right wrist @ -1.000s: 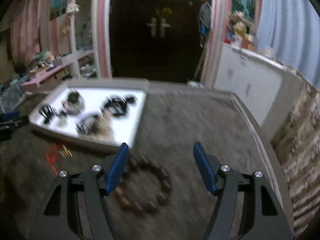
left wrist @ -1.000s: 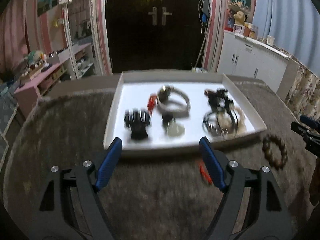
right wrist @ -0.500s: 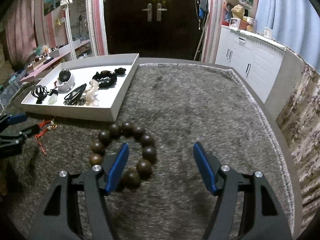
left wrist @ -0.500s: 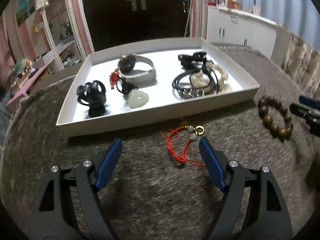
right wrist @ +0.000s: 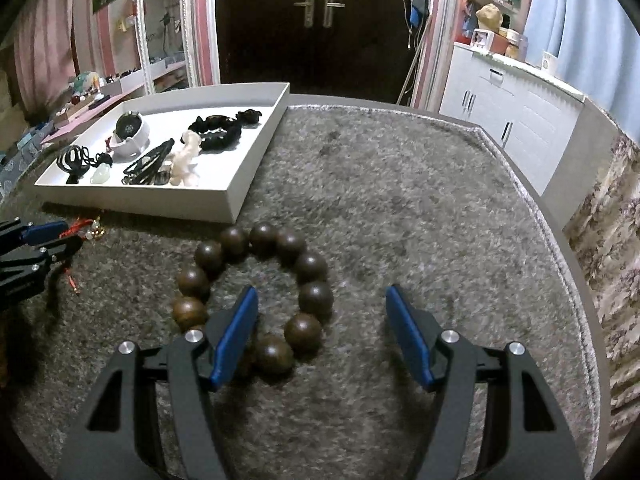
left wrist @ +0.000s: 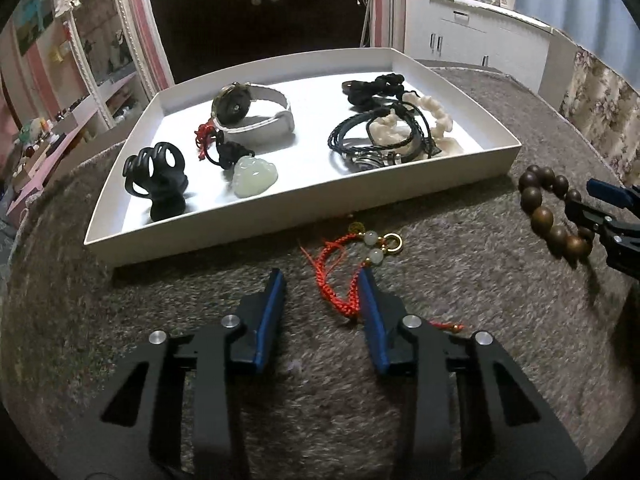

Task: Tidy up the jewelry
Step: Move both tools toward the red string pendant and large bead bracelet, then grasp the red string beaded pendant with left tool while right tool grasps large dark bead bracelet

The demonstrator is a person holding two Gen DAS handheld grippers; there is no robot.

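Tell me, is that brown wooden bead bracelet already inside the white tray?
No, the bead bracelet lies on the grey carpet beside the white tray, outside its wall.

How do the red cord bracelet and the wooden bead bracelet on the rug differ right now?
The red cord bracelet is thin braided cord with pale beads and a gold ring; the wooden bead bracelet is a chunky loop of dark round beads. The cord lies crumpled, the beads form an open ring. Both lie outside the white tray.

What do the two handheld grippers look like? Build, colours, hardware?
Both match: left gripper and right gripper have black angular frames with triangular cutouts, silver round pivot bolts, and two flat fingers lined with blue pads. No cables, markings or sleeves visible.
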